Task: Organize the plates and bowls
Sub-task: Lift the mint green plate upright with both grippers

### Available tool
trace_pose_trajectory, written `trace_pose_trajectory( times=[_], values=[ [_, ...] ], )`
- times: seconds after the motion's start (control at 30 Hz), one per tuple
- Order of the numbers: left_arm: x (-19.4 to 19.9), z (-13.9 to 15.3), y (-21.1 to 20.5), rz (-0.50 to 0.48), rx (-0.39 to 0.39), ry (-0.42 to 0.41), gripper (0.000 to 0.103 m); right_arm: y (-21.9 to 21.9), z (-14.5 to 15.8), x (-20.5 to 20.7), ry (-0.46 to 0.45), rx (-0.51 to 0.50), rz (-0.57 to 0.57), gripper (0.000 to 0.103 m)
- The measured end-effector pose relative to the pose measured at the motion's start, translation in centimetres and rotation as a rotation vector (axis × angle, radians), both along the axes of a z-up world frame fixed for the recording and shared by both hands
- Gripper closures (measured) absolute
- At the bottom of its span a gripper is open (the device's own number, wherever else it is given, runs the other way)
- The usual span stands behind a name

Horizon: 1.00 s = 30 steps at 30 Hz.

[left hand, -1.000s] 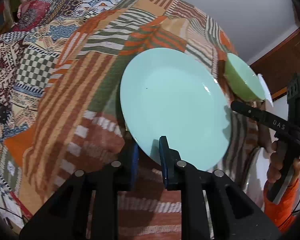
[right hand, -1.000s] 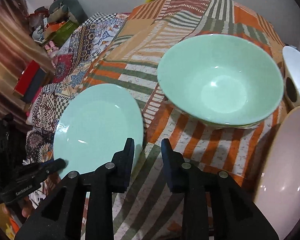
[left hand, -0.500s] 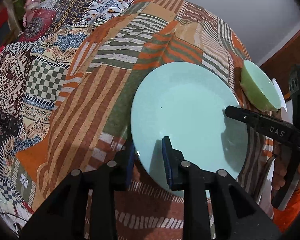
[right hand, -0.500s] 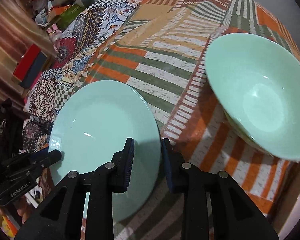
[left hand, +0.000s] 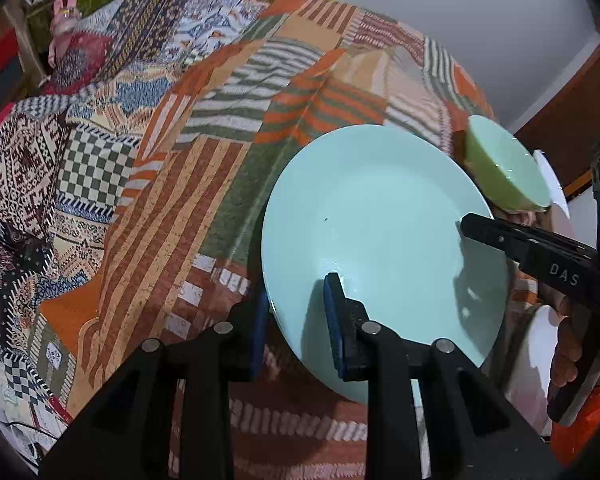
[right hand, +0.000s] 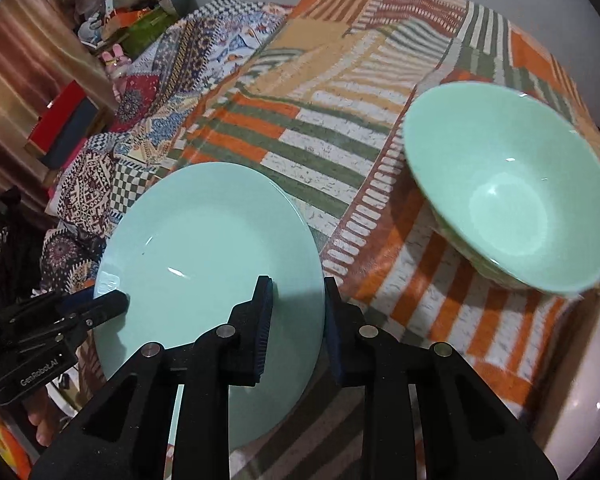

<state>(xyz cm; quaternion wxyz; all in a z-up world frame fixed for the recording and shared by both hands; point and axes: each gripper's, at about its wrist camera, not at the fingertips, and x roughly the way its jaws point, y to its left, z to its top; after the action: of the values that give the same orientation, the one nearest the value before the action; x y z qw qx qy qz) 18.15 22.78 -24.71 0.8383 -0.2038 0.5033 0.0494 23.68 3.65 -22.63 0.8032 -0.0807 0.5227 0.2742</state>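
A pale green plate (left hand: 380, 240) lies on the patchwork cloth; it also shows in the right wrist view (right hand: 208, 268). My left gripper (left hand: 296, 316) straddles the plate's near-left rim, one finger over it and one under, jaws apart. My right gripper (right hand: 296, 312) straddles the plate's right rim the same way, with a gap to the rim. A green bowl (right hand: 512, 204) stands to the right on the cloth, and shows small in the left wrist view (left hand: 504, 164).
A pinkish plate (right hand: 580, 412) lies at the right edge. A white dish (left hand: 548, 176) sits beyond the bowl. The patchwork cloth (left hand: 204, 184) covers the surface. Clutter and toys (right hand: 132, 32) are at the far left.
My right gripper has moved left from the cloth beside the bowl onto the plate's right rim. My left gripper stays at the plate's rim while the view shifts slightly.
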Motion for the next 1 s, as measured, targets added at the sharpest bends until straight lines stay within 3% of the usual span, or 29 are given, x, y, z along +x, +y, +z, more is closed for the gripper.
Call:
trace_pose_trajectory(
  times=[0.5,1.0],
  values=[
    [-3.8,8.4,-4.6,-0.045,0.042,-0.159,0.078,-5.6,7.1,-5.3,-0.143,0.154,-0.055,0.081],
    [-6.6,11.4,-11.5,-0.141,0.049,-0.201,0.078,-13.1,8.8,-10.1,-0.183,0.209,-0.151,0.081]
  ],
)
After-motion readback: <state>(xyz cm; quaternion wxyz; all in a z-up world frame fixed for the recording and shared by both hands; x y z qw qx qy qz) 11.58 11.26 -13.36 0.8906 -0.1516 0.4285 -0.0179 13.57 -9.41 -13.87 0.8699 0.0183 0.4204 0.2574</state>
